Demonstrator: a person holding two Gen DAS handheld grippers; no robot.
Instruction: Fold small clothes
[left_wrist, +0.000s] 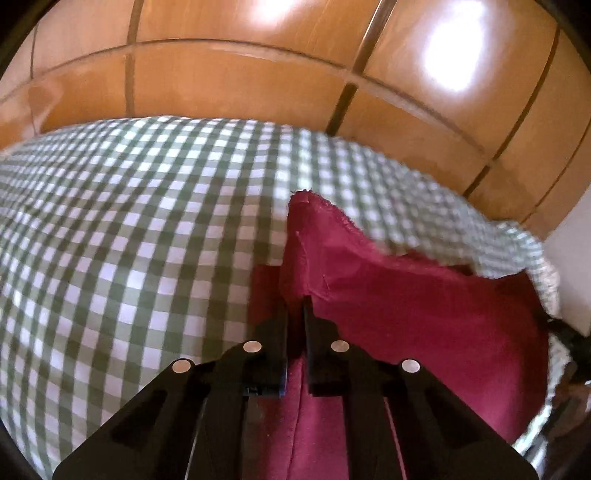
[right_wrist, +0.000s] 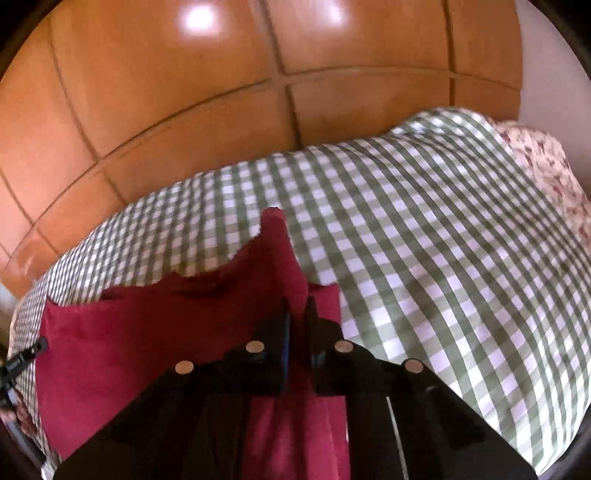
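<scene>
Red cloth lies on a green-checked bed cover, and both grippers hold it from its near side. Each gripper tilts steeply down toward the cover, pointing away from the person toward the wood panels beyond the bed.

The left gripper grips the cloth's left edge. From its jaws the cloth rises to a raised corner just ahead of them and spreads out to the right across the cover, so its long axis runs sideways between the two grippers. The jaws are clenched on a thin pinch of the fabric, with only a sliver of red showing between them.

The right gripper grips the cloth's right edge the same way. Here the cloth spreads to the left of the jaws, with a corner standing up ahead of them. These jaws are also clamped tight on a fold of the fabric.

A flowered fabric lies past the cover's far right corner.
</scene>
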